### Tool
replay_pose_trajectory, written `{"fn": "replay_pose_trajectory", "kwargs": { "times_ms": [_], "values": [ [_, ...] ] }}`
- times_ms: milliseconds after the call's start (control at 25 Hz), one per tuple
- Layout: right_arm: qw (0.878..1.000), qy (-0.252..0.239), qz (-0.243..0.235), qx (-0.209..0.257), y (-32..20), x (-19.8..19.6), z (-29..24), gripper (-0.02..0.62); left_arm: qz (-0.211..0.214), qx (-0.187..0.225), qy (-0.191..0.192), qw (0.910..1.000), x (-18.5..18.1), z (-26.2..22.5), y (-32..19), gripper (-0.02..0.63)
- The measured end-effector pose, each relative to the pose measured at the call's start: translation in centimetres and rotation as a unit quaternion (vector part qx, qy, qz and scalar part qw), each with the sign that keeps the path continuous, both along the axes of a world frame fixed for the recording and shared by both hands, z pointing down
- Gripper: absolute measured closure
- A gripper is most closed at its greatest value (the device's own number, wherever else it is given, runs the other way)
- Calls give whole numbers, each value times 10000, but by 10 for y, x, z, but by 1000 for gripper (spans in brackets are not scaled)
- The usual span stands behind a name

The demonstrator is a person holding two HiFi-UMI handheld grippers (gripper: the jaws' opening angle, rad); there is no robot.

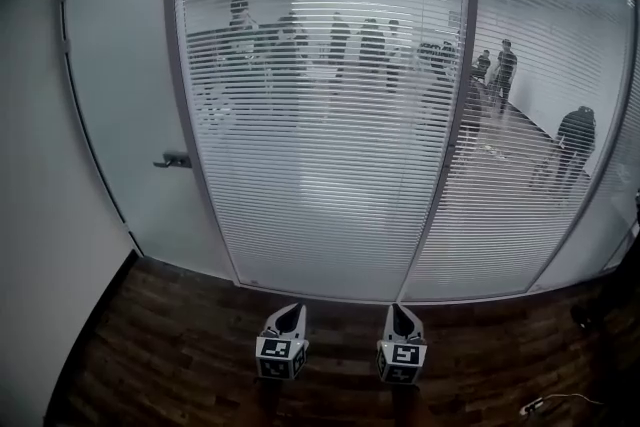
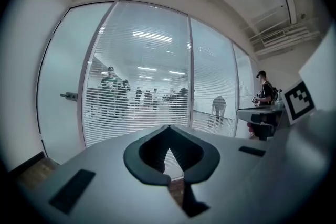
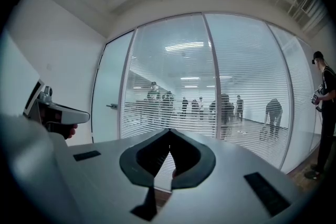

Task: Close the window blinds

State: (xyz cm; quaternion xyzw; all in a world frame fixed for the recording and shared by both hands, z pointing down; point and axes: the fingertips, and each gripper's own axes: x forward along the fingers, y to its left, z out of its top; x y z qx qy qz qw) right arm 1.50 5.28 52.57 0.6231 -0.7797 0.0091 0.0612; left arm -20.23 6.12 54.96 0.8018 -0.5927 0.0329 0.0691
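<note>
The left gripper point(image 1: 293, 310) and the right gripper point(image 1: 398, 309) hang side by side low in the head view, roughly level and aimed at the glass. Each has its jaws closed tip to tip, with nothing between them.

Ahead stands a tall glass partition wall point(image 1: 470, 65) with grey metal posts. Its white horizontal-slat blinds point(image 1: 320, 165) are let down over both panels in front of the grippers. The slats are tilted open, so the room behind and the people point(image 1: 350, 45) in it show through. Left of the panels is a frosted glass door point(image 1: 120, 95), and below lies a dark wooden plank floor point(image 1: 170, 355). A small grey lever handle point(image 1: 175, 159) sits on the door, near its edge beside the blinds.

The task looks to be at its very start: both grippers are well apart from the blinds and touch nothing. I can make out no wand, cord or knob in any view. The next move probably calls for stepping closer, finding that control along a post or panel edge, and opening one gripper to take it.
</note>
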Motion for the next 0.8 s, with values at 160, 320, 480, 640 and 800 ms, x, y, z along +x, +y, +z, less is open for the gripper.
{"fn": "replay_pose_trajectory", "kwargs": {
  "times_ms": [160, 320, 480, 640, 800],
  "values": [
    [10000, 60, 54, -28, -1, -4, 4, 593, 53, -16, -11, 10000, -3, 1, 1, 611],
    [9999, 13, 129, 40, -4, -9, 1, 594, 16, -32, 16, 10000, -11, -7, -1, 611],
    [9997, 20, 226, 17, -7, -10, 1, 594, 51, 20, 28, 10000, -13, -13, -5, 611],
    [9997, -3, 187, 169, -11, -25, -3, 594, 207, 77, -23, 9998, -17, -9, -14, 611],
    [9992, 24, 381, 72, -17, -35, -2, 594, 305, 25, -11, 9995, -27, -5, -23, 611]
  ]
}}
